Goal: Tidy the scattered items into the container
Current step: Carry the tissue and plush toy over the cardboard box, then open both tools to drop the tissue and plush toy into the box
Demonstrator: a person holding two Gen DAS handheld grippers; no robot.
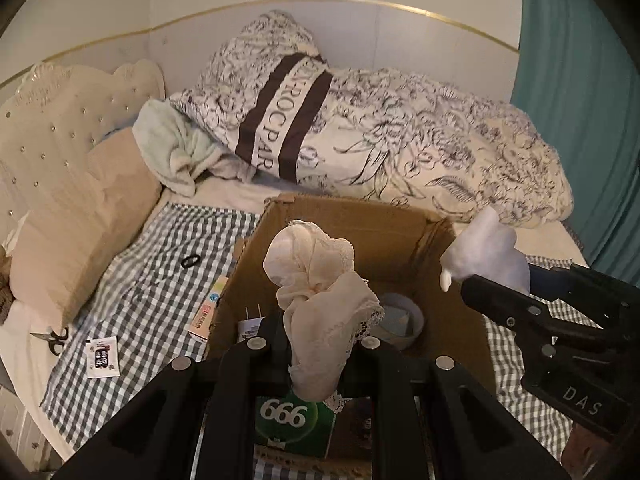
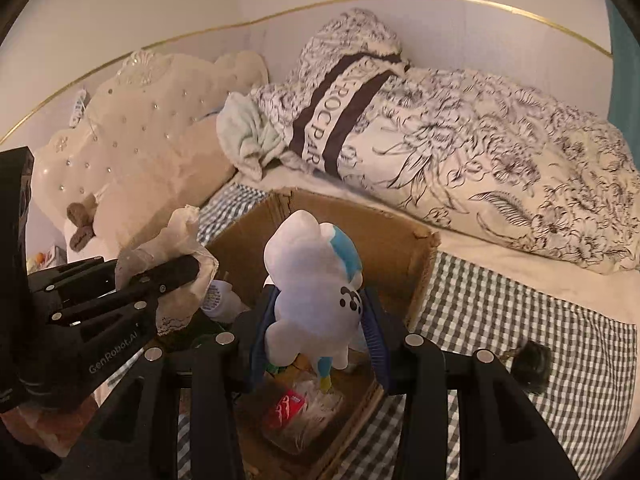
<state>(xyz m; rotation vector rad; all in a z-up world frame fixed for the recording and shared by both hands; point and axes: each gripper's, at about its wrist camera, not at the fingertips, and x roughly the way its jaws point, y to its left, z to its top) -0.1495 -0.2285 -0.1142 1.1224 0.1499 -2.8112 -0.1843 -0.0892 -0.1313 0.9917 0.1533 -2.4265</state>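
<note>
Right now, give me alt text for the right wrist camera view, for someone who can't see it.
The right gripper holds a white and blue plush toy above an open cardboard box on a checked bedspread. At left, the left gripper holds a cream lace cloth over the same box.

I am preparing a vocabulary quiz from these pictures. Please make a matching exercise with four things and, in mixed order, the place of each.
Things:
1. cream lace-trimmed cloth
2. white and blue plush toy
3. green carton printed 999
4. black hair ring

Places:
A. on the checked blanket, left of the cardboard box
B. between the right gripper fingers
C. inside the box
D. between the left gripper fingers

Pairs: 1-D, 2-B, 3-C, 4-A
</note>
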